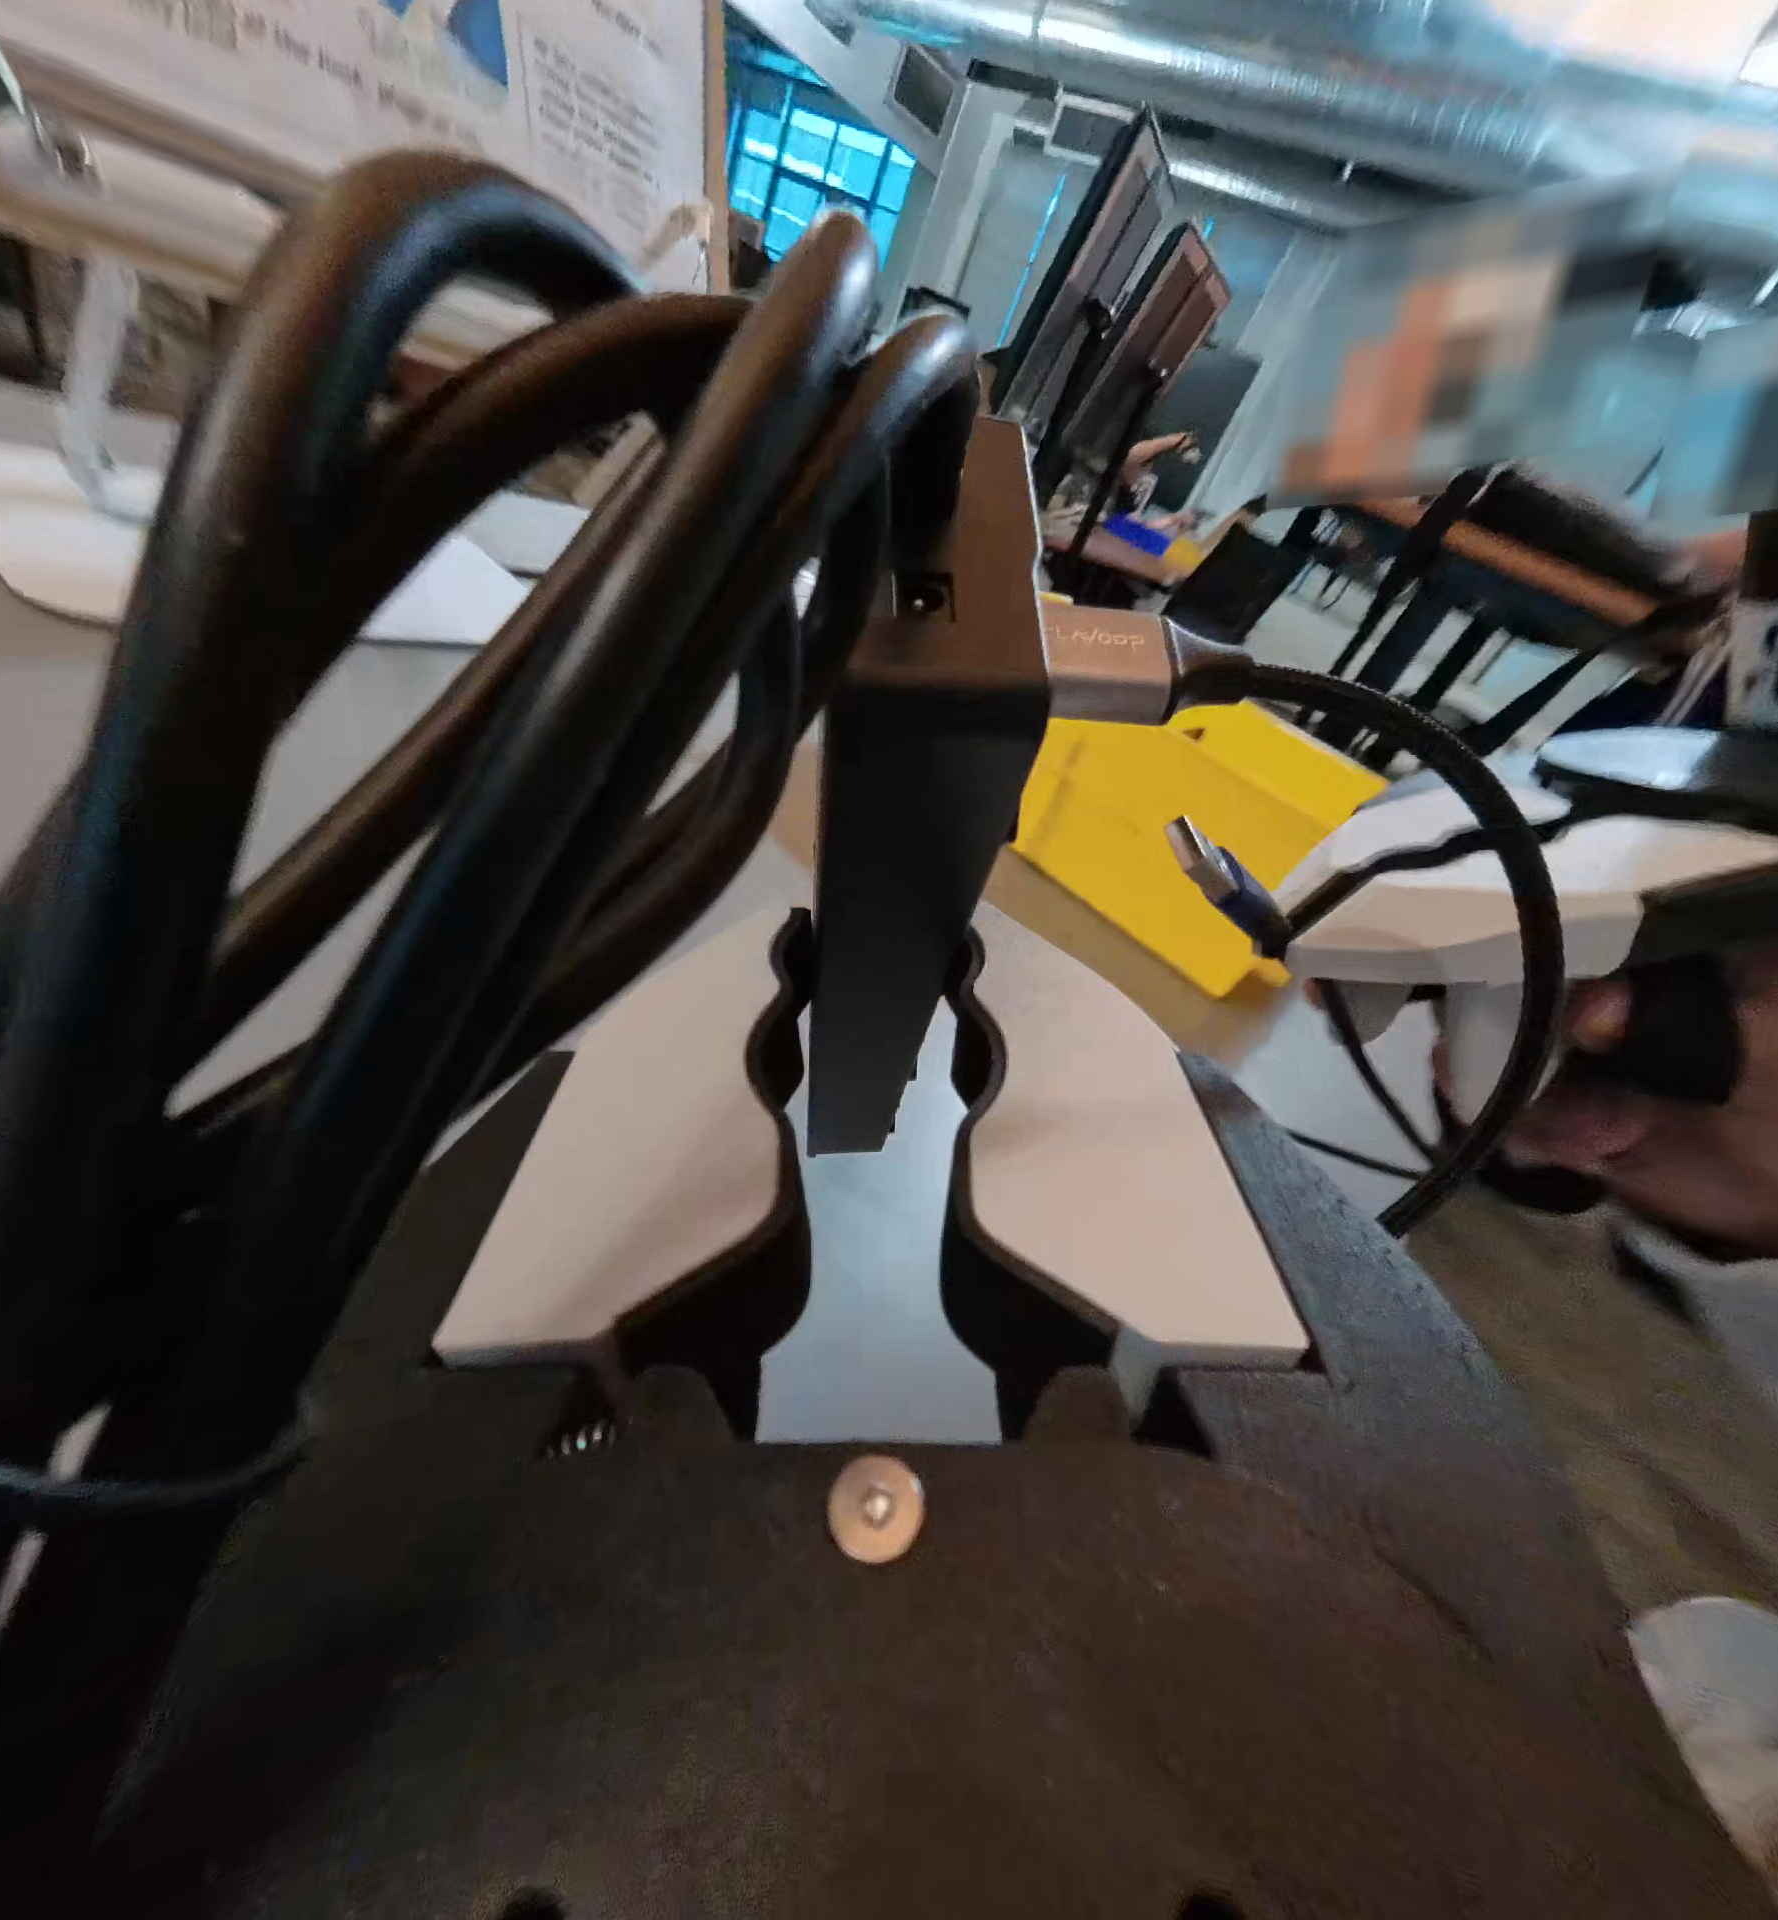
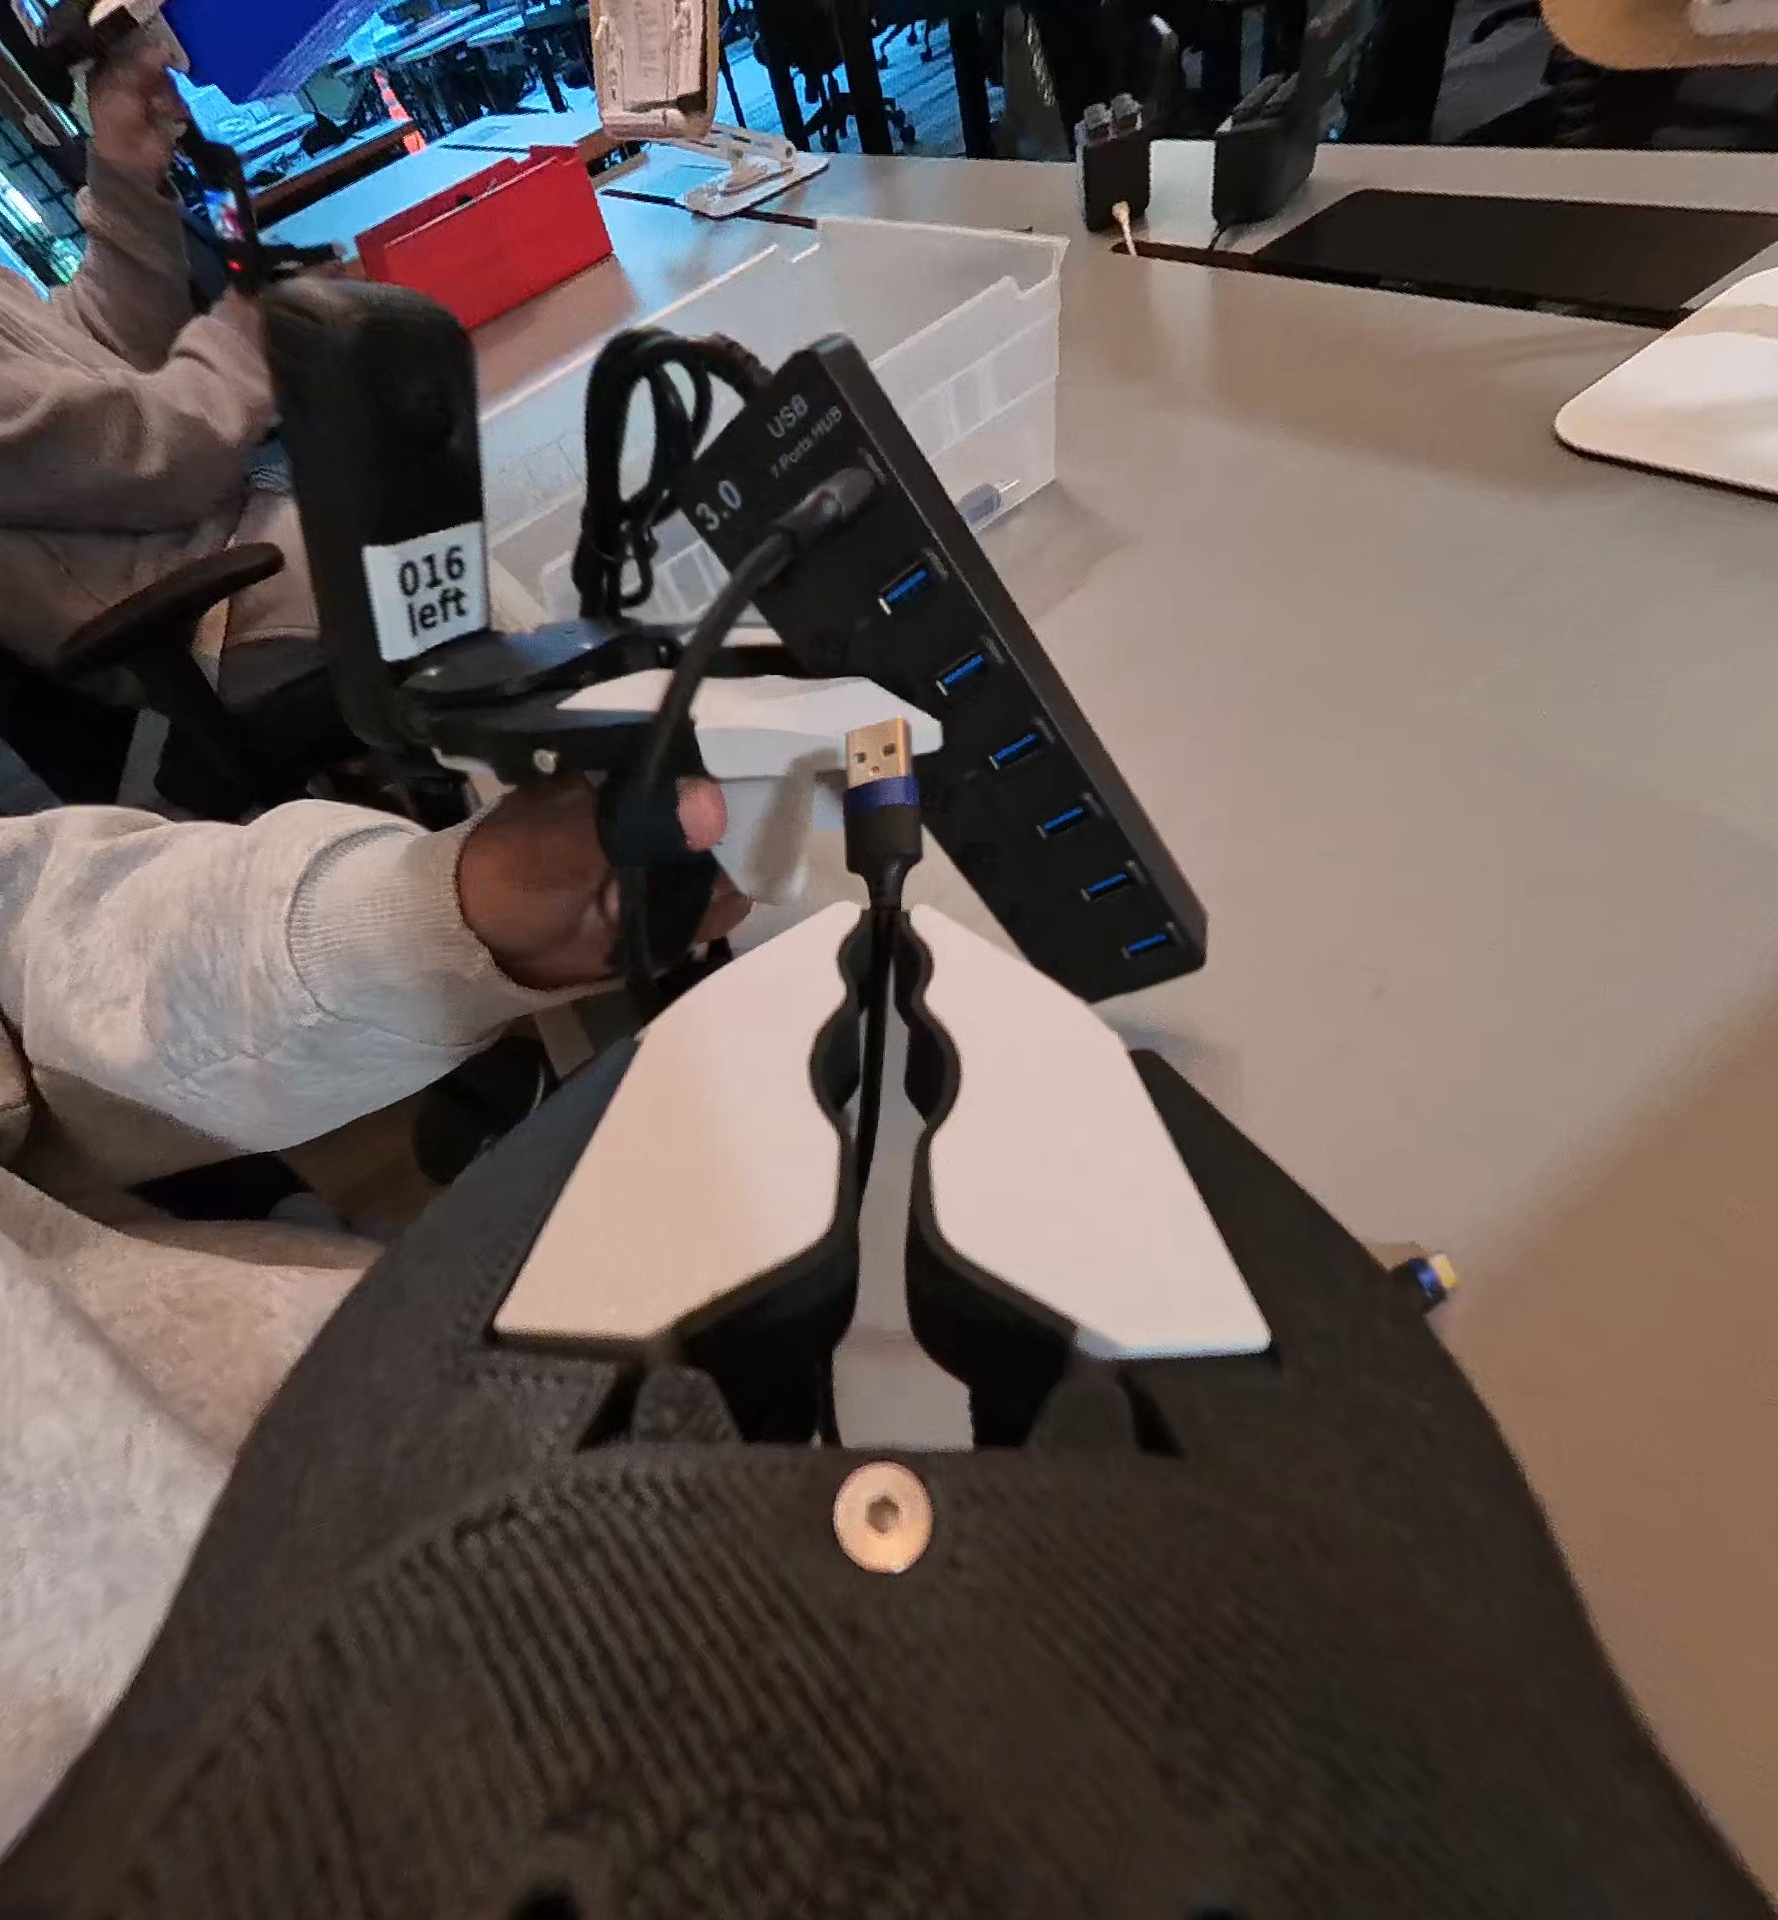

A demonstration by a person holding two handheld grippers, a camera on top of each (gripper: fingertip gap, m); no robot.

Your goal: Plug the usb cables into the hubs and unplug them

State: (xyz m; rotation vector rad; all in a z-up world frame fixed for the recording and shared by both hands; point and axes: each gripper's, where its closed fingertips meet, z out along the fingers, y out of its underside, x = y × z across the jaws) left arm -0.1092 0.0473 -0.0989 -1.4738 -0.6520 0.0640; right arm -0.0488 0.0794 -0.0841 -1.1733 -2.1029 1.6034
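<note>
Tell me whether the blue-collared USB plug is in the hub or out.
Out. The USB plug sits bare in the right hand-held gripper, metal tip exposed, short of the hub; six blue ports show empty.

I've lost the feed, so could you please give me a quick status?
Left gripper shut on black hub, held off table. Right gripper shut on blue-collared USB cable, unplugged, near ports. Nothing between.

The left hand-held gripper [image 1: 880,977] clamps a dark USB hub [image 1: 926,790] edge-on and upright, black cable loops [image 1: 397,644] bunched to its left. A grey-shelled plug [image 1: 1108,665] sits in the hub's right side — beyond it, the right hand-held gripper [image 1: 1290,935] pinches a blue-collared USB plug [image 1: 1217,868] near a yellow bin [image 1: 1155,831].
</note>
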